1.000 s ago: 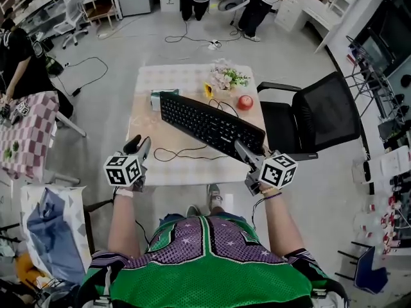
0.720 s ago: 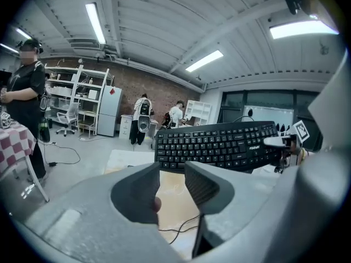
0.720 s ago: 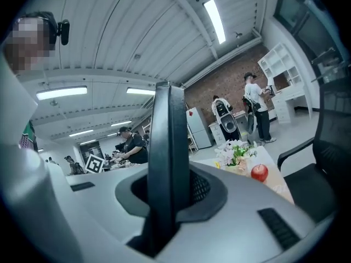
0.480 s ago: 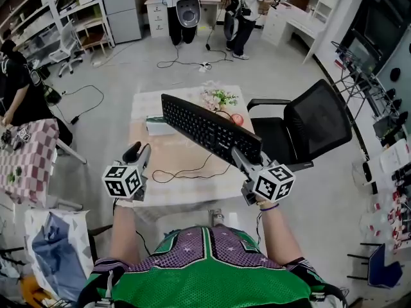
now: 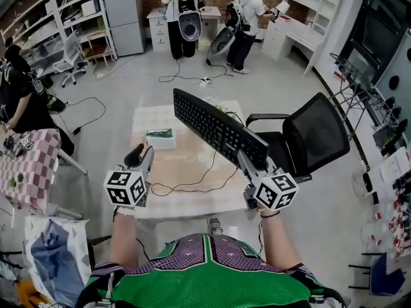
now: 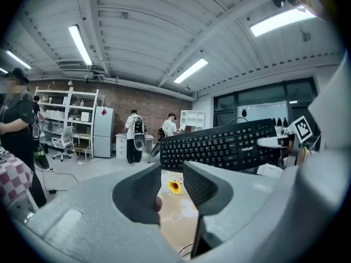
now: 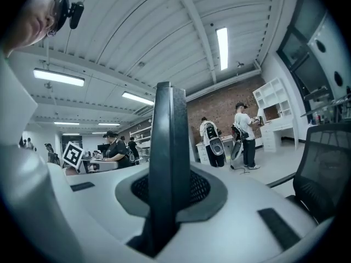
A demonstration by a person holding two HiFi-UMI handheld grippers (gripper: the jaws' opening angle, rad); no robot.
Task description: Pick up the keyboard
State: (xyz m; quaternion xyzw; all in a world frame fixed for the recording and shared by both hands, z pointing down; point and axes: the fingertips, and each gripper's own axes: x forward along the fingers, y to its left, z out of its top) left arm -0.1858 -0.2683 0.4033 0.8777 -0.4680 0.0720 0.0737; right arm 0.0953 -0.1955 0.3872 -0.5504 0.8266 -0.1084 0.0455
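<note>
The black keyboard (image 5: pixel 218 128) hangs in the air above the table (image 5: pixel 160 201), tilted, with its far end highest. My right gripper (image 5: pixel 246 160) is shut on its near right end. In the right gripper view the keyboard (image 7: pixel 167 147) shows edge-on as a dark slab clamped between the jaws of the right gripper (image 7: pixel 170 199). Its black cable (image 5: pixel 192 183) trails down onto the tabletop. My left gripper (image 5: pixel 142 154) hovers over the table's left front; its jaws are closing with nothing between them. In the left gripper view, the left gripper (image 6: pixel 170 186) points toward the raised keyboard (image 6: pixel 219 145).
A teal box (image 5: pixel 159 136) lies on the table's left. A black office chair (image 5: pixel 314 133) stands right of the table. Two people stand far back by the desks, and another is at the left beside a checked table (image 5: pixel 22 165). Cables run across the floor.
The keyboard has gone up off the table with my right gripper. Both grippers have risen. The flowers and apple at the table's back are now hidden behind the keyboard.
</note>
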